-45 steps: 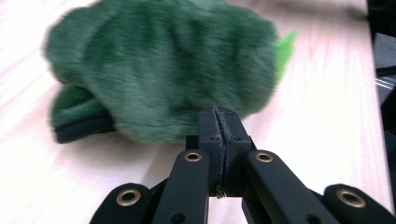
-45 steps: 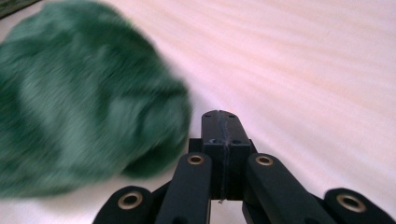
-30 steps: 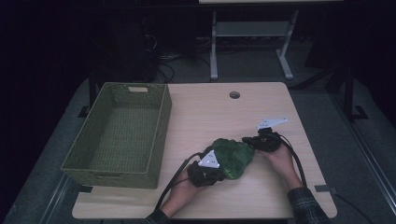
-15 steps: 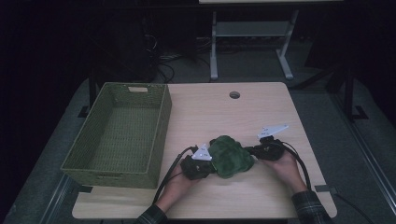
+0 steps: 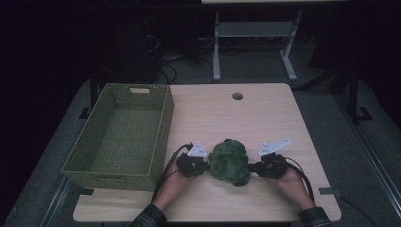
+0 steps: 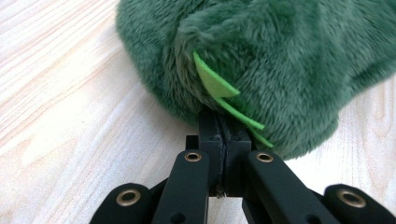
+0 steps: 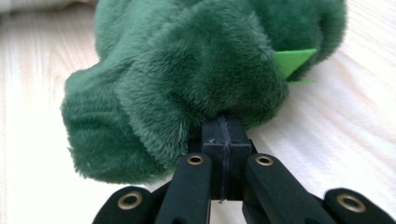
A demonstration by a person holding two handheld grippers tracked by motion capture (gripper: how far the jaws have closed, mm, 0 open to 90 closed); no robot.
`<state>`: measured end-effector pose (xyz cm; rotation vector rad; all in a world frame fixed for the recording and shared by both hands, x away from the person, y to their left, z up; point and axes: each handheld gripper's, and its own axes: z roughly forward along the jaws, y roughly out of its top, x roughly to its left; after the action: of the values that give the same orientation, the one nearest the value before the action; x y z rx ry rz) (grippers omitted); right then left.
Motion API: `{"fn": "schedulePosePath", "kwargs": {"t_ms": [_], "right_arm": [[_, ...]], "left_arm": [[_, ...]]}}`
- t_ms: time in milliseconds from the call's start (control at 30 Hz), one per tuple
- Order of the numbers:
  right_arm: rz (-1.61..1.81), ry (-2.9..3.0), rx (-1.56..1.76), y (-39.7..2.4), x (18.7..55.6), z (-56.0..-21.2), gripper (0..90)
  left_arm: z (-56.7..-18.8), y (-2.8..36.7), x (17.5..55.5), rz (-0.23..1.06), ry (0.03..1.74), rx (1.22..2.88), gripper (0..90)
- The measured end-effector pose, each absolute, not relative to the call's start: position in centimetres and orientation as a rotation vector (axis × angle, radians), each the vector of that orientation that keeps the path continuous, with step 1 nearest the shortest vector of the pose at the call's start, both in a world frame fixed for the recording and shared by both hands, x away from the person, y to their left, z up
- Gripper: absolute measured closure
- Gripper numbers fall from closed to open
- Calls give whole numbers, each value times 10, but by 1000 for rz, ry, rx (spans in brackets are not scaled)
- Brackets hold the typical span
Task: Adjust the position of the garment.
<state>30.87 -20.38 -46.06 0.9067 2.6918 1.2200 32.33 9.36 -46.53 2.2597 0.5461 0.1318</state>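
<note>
Near the front edge of the bench (image 5: 265,118) lies a fuzzy green plush toy (image 5: 229,161), with little bright green felt spikes (image 6: 215,86) on it. It sits right between the two grippers. The left gripper (image 5: 204,166) is at the toy's 9 o'clock side and the right gripper (image 5: 253,168) is at its 3 o'clock side, so both are just as near. Each one has its jaws pinched closed on a bit of the toy's fur, and no gap shows between the jaws in either gripper view. The toy looks bunched up into a lump, a bit longer from 12 to 6 o'clock than across.

The woven green basket (image 5: 163,123) stands at about 10 o'clock from the toy, close by and with nothing in it. It is on the left gripper's side. My guess is the toy should go there next, so both hands would lift it together and carry it toward 10 o'clock, over the basket's near wall.
</note>
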Motion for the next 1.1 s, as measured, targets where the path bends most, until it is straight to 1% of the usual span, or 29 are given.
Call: {"fn": "schedulePosePath", "kwargs": {"t_ms": [100, 200, 233, 267, 333, 367, 567, 633, 667, 733, 767, 833, 867, 933, 1100], "right_arm": [[1209, 2679, 899, -203, 305, -462, 894], [1219, 2636, 942, -208, 306, -460, 838], [1220, 2613, 946, -211, 307, -459, 800], [1222, 2584, 981, -214, 306, -458, 744], [1211, 2539, 1005, -222, 306, -459, 699], [1199, 2505, 1024, -227, 305, -461, 630], [1091, 2409, 1137, -252, 303, -467, 432], [1077, 2378, 1159, -260, 303, -468, 390], [1067, 2370, 1176, -264, 304, -470, 352], [1033, 2367, 1212, -270, 304, -475, 318], [1020, 2353, 1214, -272, 304, -477, 284], [1014, 2340, 1213, -275, 304, -478, 267], [1016, 2330, 1215, -276, 304, -479, 237], [1019, 2306, 1220, -277, 305, -482, 146], [1010, 2303, 1227, -277, 306, -483, 138]], "left_arm": [[-465, 93, 323, 140, 541, 2266, 888], [-462, 98, 324, 152, 539, 2266, 874], [-461, 100, 324, 152, 550, 2255, 868], [-459, 103, 324, 152, 555, 2252, 860], [-454, 109, 322, 146, 563, 2238, 844], [-452, 111, 322, 138, 562, 2237, 827], [-438, 117, 311, 120, 566, 2197, 752], [-435, 116, 309, 129, 561, 2209, 706], [-434, 115, 308, 126, 558, 2214, 677], [-430, 114, 306, 131, 556, 2223, 629], [-429, 114, 306, 133, 554, 2223, 585], [-425, 113, 305, 135, 546, 2222, 526], [-422, 112, 305, 140, 537, 2230, 484], [-419, 110, 305, 158, 518, 2245, 413], [-409, 100, 308, 159, 467, 2288, 285]]}}
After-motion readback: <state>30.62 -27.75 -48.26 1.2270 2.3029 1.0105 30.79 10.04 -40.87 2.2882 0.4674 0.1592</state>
